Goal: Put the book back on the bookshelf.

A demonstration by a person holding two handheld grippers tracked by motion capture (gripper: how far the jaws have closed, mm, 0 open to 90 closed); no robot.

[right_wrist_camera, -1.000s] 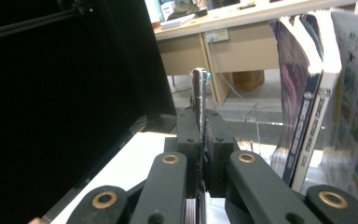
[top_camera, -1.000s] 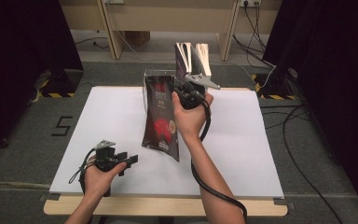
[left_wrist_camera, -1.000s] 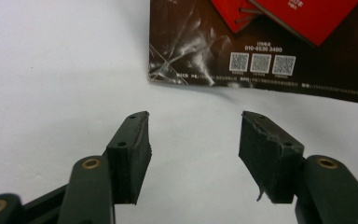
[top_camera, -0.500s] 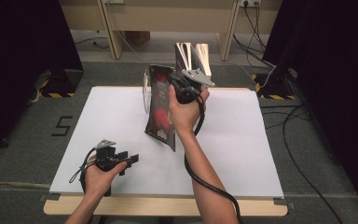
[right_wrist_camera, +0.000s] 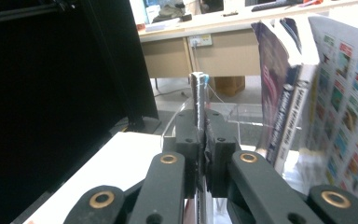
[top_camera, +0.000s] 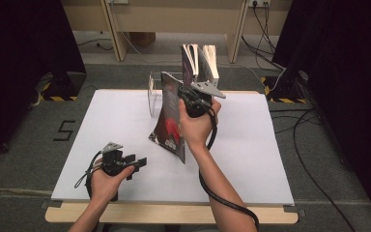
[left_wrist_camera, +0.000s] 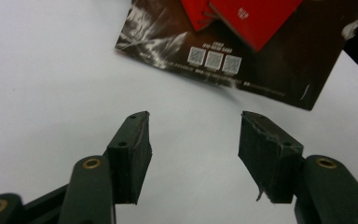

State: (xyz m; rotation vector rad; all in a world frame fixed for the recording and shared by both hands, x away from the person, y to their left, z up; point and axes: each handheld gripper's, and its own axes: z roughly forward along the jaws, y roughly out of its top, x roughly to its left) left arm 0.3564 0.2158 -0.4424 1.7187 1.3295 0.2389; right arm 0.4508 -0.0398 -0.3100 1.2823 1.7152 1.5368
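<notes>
at the left of the high view, the left tongs [top_camera: 137, 163] are held low over the white bench [top_camera: 251, 159] near its front edge, in the person's left hand [top_camera: 104, 179], with a grey three-cornered plate [top_camera: 111, 147] on top and a black cable looped beside the wrist. in the left gripper view the two black jaws are seen spread wide apart with bare white bench between them; nothing is gripped, and the printed lower edge of the dark brown and red glossy magazine [left_wrist_camera: 242, 51] is seen just beyond their tips.

further right, near the middle of the bench, the same magazine [top_camera: 170, 121] is held up on edge, its lower corner resting on or just above the bench surface, which cannot be told. its upper part is clamped by the right tongs [top_camera: 183, 94], held in the right hand [top_camera: 195, 128]. in the right gripper view the right jaws are seen clenched on the thin edge of the magazine [right_wrist_camera: 198, 100], which rises straight between the pads.

behind the magazine, at the far edge of the bench, a clear acrylic book stand [top_camera: 154, 89] is seen, and to its right several thin books [top_camera: 200, 60] are standing upright in it. in the right gripper view these books [right_wrist_camera: 298, 102] are seen close by at the right, one with a colourful printed cover.
</notes>
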